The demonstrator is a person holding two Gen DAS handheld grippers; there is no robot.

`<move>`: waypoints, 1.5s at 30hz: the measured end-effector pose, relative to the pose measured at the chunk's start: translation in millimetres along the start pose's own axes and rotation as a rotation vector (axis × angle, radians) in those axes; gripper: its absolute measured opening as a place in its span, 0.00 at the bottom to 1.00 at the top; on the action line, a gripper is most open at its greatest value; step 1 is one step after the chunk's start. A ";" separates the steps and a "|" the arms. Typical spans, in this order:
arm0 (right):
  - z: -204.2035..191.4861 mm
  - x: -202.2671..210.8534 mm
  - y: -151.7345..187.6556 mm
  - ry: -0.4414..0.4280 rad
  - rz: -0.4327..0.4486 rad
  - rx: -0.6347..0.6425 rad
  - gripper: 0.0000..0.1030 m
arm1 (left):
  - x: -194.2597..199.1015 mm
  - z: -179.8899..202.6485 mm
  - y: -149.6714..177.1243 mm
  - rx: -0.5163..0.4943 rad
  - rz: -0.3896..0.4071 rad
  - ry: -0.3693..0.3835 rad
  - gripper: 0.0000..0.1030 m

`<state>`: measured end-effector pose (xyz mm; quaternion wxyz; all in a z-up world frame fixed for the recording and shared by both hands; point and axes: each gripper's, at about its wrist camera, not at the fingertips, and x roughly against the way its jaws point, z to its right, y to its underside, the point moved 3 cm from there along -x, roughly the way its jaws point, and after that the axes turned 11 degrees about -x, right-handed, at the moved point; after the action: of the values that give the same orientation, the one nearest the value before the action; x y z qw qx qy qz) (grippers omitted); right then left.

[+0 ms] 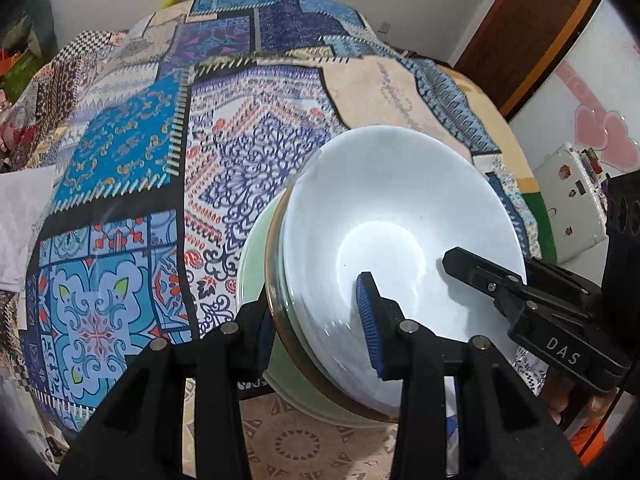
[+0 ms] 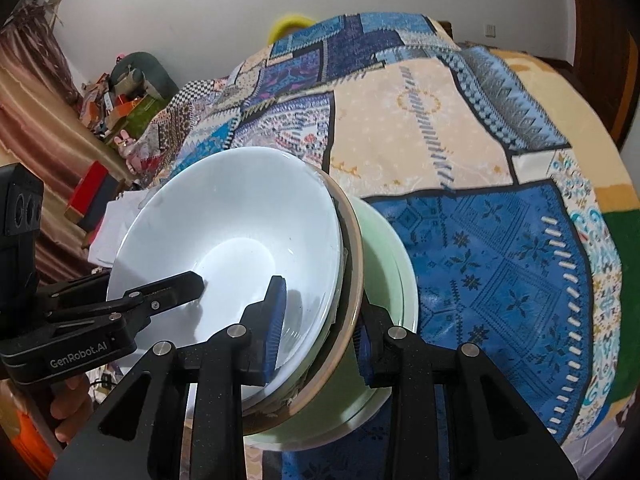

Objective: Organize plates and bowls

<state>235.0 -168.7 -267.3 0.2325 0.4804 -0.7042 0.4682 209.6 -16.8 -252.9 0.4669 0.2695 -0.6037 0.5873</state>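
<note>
White bowl stack (image 1: 400,208) clamped between left gripper (image 1: 316,332); right gripper (image 2: 320,328).

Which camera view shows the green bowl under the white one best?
The right wrist view: the green bowl shows its rim and outer wall beside the white bowl. In the left wrist view only a narrow green strip shows, largely behind the left gripper.

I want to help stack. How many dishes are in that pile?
3 show, nested: a white ceramic bowl on top, a brown-rimmed clear glass dish under it, a pale green bowl at the bottom. More thin ones may hide between.
</note>
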 end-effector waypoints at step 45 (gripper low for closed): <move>-84.6 238.2 40.9 -0.118 0.629 0.315 0.83 | 282.6 66.2 61.9 -0.084 0.738 -0.218 0.92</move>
<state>85.5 -199.3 -61.6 -0.0412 0.2964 -0.7490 0.5911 20.8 -7.2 -24.0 0.1676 0.0757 -0.7298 0.6585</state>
